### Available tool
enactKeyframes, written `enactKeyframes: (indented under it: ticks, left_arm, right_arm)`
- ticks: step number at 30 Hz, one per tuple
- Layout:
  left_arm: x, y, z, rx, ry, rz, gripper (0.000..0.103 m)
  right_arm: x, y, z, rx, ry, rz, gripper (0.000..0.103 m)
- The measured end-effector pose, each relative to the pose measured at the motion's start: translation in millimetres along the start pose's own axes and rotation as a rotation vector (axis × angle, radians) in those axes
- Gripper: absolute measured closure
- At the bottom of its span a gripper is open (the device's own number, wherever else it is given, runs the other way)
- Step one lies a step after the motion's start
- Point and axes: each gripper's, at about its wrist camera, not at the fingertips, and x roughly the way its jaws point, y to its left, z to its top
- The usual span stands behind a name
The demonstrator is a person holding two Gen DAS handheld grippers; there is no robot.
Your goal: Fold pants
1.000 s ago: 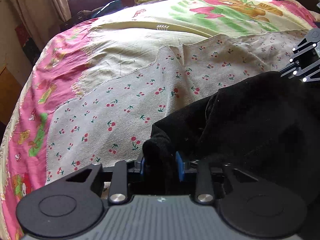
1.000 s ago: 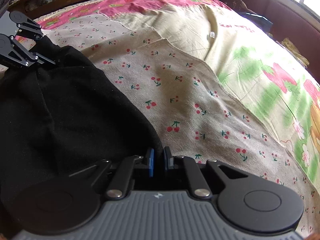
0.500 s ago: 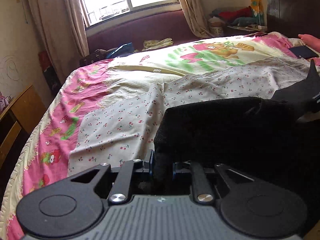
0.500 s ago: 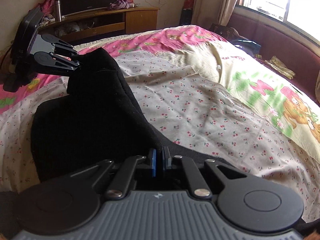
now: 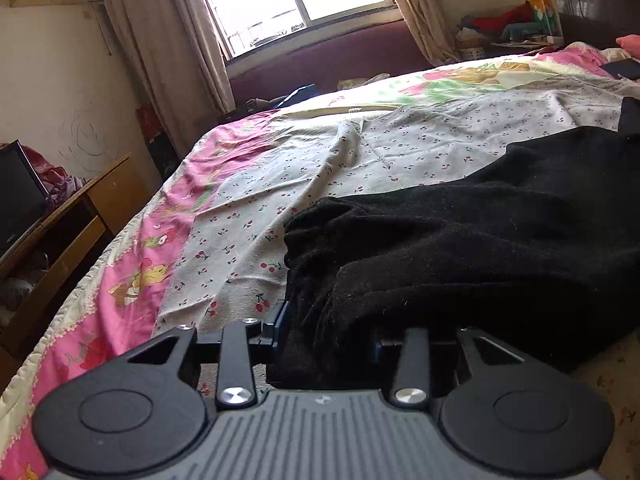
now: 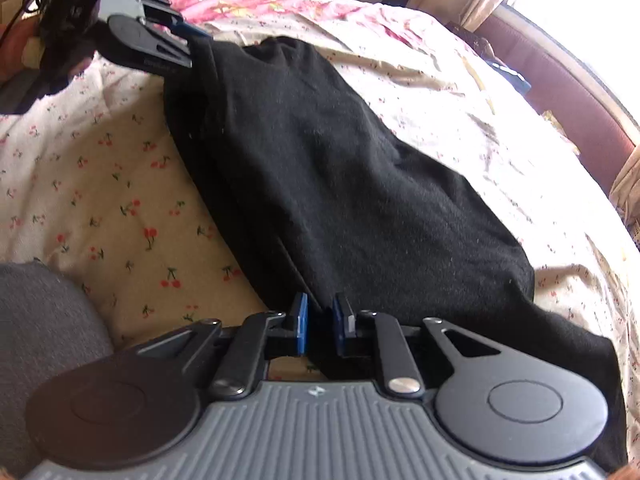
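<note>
The black pants (image 5: 480, 240) lie folded over on the cherry-print sheet (image 5: 280, 200). In the left wrist view my left gripper (image 5: 328, 336) sits low at the pants' near end. Its jaws are opening and stand wide, with a thick bunch of cloth loose between them. In the right wrist view the pants (image 6: 340, 168) stretch from my right gripper (image 6: 321, 326) up to the left gripper (image 6: 196, 46) at the top left. The right jaws are opening too. A thin edge of cloth is between the blue pads (image 6: 301, 326), which stand slightly apart.
The bed carries a pink cartoon quilt (image 5: 132, 280) under the sheet. A wooden cabinet (image 5: 80, 216) with a dark screen stands off its left side. A window and a maroon bench (image 5: 340, 56) lie beyond. A grey fabric mass (image 6: 36, 320) is at the lower left.
Both grippers swept across the bed with the pants' edge, laying the cloth over itself. Both were shut on the cloth; their jaws have now parted, the left widely.
</note>
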Motion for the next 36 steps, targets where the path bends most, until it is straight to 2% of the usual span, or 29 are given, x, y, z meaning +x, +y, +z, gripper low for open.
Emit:
enactKeyframes:
  ticks: [2, 3, 6, 9, 11, 12, 13, 14, 17, 20, 23, 24, 26, 29, 30, 33, 36]
  left_arm:
    - [-5.3, -11.0, -6.2, 0.107, -0.046, 0.043, 0.044]
    - [-6.6, -16.2, -8.2, 0.154, -0.062, 0.052, 0.044]
    - [-3.5, -28.6, -11.0, 0.265, -0.098, 0.073, 0.043]
    - [3.8, -27.2, -11.6, 0.297, -0.105, 0.093, 0.042]
    - [2.0, -20.7, -10.1, 0.268, -0.113, 0.079, 0.045]
    - [0.2, -17.6, -9.0, 0.250, -0.117, 0.067, 0.050]
    - [-1.7, -14.5, -8.4, 0.229, -0.122, 0.058, 0.055]
    - [-2.9, -13.1, -7.5, 0.219, -0.128, 0.061, 0.056]
    - [-17.5, -8.3, -5.4, 0.180, -0.211, 0.131, 0.057]
    - [-28.7, -12.8, -12.8, 0.236, -0.274, 0.198, 0.056]
    - [-16.2, -22.0, -34.5, 0.366, -0.224, 0.215, 0.050]
    - [-9.2, -24.9, -43.5, 0.388, -0.180, 0.187, 0.050]
    - [-4.4, -33.1, -53.1, 0.422, -0.143, 0.168, 0.050]
    - [-8.0, -44.8, -55.4, 0.508, -0.135, 0.164, 0.047]
    - [-8.8, -44.8, -54.5, 0.512, -0.119, 0.156, 0.047]
    - [-19.6, -31.7, -48.1, 0.422, -0.076, 0.126, 0.047]
    - [-32.3, -20.3, -42.5, 0.329, -0.037, 0.127, 0.048]
  right_arm:
    - [-3.2, 7.6, 13.1, -0.057, -0.052, -0.025, 0.067]
    - [-0.5, 11.4, 18.9, -0.081, -0.072, -0.037, 0.063]
    - [22.8, 33.3, 38.6, -0.128, -0.097, -0.015, 0.061]
    - [50.2, 52.9, 57.7, -0.132, -0.121, 0.002, 0.062]
    - [65.5, 61.3, 68.1, -0.143, -0.138, -0.027, 0.071]
    - [71.6, 62.0, 73.6, -0.130, -0.130, -0.028, 0.080]
    - [75.2, 60.2, 79.1, -0.095, -0.118, -0.019, 0.093]
    - [75.4, 56.7, 83.5, -0.053, -0.117, -0.007, 0.093]
    - [60.3, 48.3, 88.2, 0.024, -0.159, 0.022, 0.093]
    - [42.0, 50.8, 89.4, 0.033, -0.214, 0.024, 0.093]
    - [48.2, 59.1, 86.2, 0.004, -0.204, 0.021, 0.092]
    - [56.4, 61.0, 85.0, -0.008, -0.181, 0.026, 0.091]
    - [74.2, 69.2, 81.0, -0.013, -0.104, 0.058, 0.085]
    - [75.6, 75.7, 75.2, -0.049, -0.121, 0.027, 0.084]
    - [73.1, 74.7, 74.0, -0.049, -0.131, 0.023, 0.084]
    - [57.9, 68.8, 64.5, -0.025, -0.140, 0.019, 0.082]
    - [34.2, 51.6, 47.3, 0.069, -0.172, 0.020, 0.076]
